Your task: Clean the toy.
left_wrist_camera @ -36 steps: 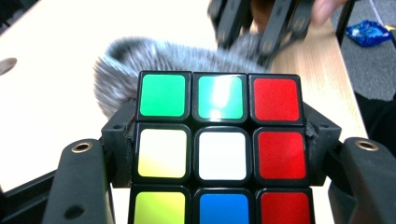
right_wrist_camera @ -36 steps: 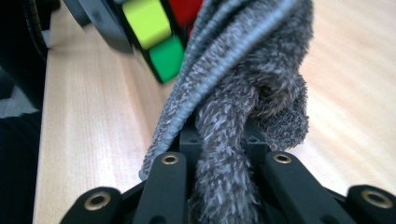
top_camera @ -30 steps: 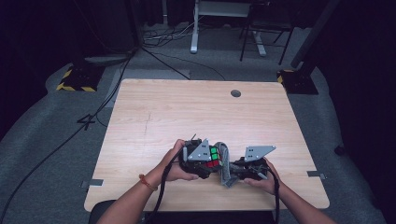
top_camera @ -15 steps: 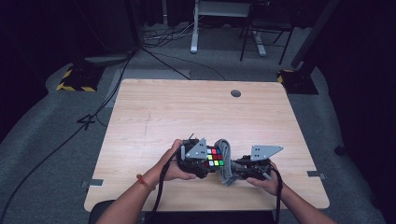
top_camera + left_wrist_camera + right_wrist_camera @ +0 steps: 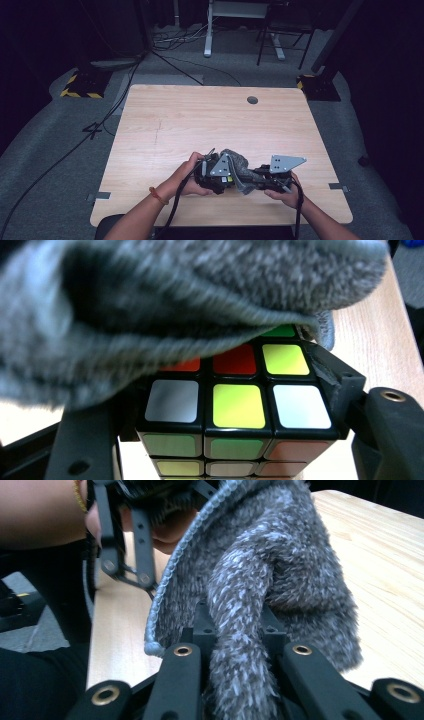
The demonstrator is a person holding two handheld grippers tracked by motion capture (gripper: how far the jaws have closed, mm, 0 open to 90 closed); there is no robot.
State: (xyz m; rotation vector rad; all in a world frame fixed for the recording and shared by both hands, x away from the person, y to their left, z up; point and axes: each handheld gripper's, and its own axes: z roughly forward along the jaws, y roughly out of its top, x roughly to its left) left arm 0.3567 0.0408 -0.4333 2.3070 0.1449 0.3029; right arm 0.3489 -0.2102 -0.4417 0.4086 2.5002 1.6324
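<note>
Wooden table (image 5: pixel 165 125) in a dark room, with you holding a cube and a grey sock near its front edge.

Your left gripper (image 5: pixel 220 176) is clamped on the cube (image 5: pixel 235 405), one jaw on either side of it. The cube shows white, yellow, red and green squares. Your right gripper (image 5: pixel 260 182) sits just to the right of the cube, its jaws pinched tight on a fold of the sock (image 5: pixel 250 605). The sock's open end is draped over the top of the cube, covering its far rows. Both hands hover close together, well in front of the round hole (image 5: pixel 252 100) at the table's far edge.
</note>
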